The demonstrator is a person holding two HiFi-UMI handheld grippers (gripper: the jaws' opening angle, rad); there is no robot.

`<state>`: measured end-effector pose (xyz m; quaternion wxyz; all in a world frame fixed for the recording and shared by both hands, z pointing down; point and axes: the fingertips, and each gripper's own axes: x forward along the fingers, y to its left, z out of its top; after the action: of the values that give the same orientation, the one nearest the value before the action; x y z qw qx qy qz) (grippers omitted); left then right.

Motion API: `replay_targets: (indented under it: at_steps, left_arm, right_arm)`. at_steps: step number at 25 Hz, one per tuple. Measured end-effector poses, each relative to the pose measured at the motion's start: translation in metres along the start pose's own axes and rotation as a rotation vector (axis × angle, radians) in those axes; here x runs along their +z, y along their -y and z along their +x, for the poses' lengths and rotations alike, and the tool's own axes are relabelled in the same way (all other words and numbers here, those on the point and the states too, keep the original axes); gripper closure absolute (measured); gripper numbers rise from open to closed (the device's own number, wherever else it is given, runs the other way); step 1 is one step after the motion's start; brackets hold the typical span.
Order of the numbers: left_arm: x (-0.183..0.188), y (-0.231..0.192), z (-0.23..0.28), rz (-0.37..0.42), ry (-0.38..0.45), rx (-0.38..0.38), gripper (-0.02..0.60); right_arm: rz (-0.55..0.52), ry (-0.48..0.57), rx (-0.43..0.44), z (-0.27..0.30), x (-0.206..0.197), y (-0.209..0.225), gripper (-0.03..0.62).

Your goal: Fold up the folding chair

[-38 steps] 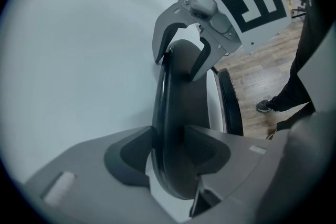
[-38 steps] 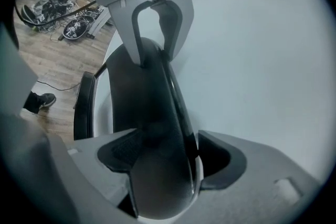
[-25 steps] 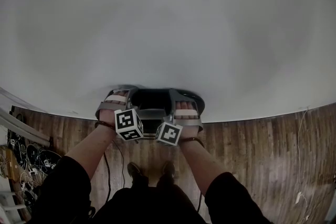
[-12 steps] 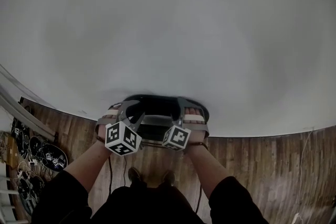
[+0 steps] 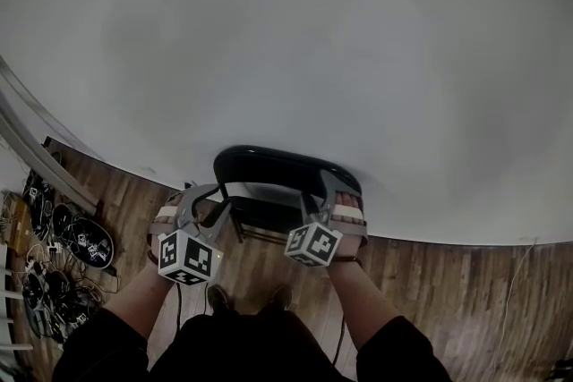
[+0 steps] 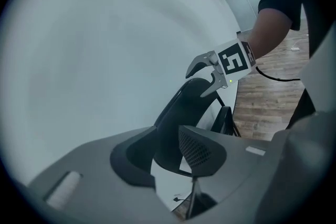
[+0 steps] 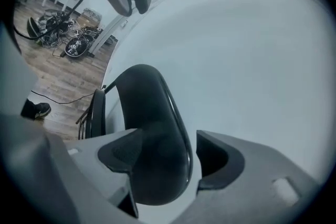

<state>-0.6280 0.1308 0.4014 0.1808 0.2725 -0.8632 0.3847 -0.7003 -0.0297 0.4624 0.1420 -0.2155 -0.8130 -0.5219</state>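
Observation:
A black folding chair stands against a white wall. Its curved backrest [image 5: 282, 167] is on top, and its seat [image 5: 264, 216] stands steeply under it. My left gripper [image 5: 218, 197] is at the backrest's left end. In the left gripper view that end [image 6: 181, 113] lies between my left gripper's [image 6: 167, 157] pads, which press on it. My right gripper [image 5: 315, 191] grips the right end. In the right gripper view the backrest [image 7: 152, 123] fills the space between my right gripper's [image 7: 170, 157] jaws. The seat [image 7: 97, 113] shows edge-on there.
The white wall [image 5: 295, 40] rises right behind the chair. The floor is brown wood planks [image 5: 448, 282]. A heap of cables and black gear [image 5: 76, 244] lies at the left. The person's shoes [image 5: 219, 295] stand just before the chair, with a black cord [image 7: 58, 97] on the floor.
The backrest has risen higher against the wall. My left gripper has rolled and shifted out to the backrest's left end, lower at its side. My right gripper has stayed at the right end.

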Motion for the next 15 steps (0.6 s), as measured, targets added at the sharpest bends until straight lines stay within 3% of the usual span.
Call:
replay_targets:
  at_steps: [7,15]
  left_arm:
    - [-0.038,0.001,-0.05,-0.094,0.028,0.031,0.448]
    - [-0.075,0.008,-0.124,-0.145,0.147,-0.001,0.446]
  right_arm:
    - [0.092,-0.025,0.046,-0.053,-0.001,-0.037,0.273]
    - [0.164,-0.111,0.059,-0.124,0.035,-0.088,0.273]
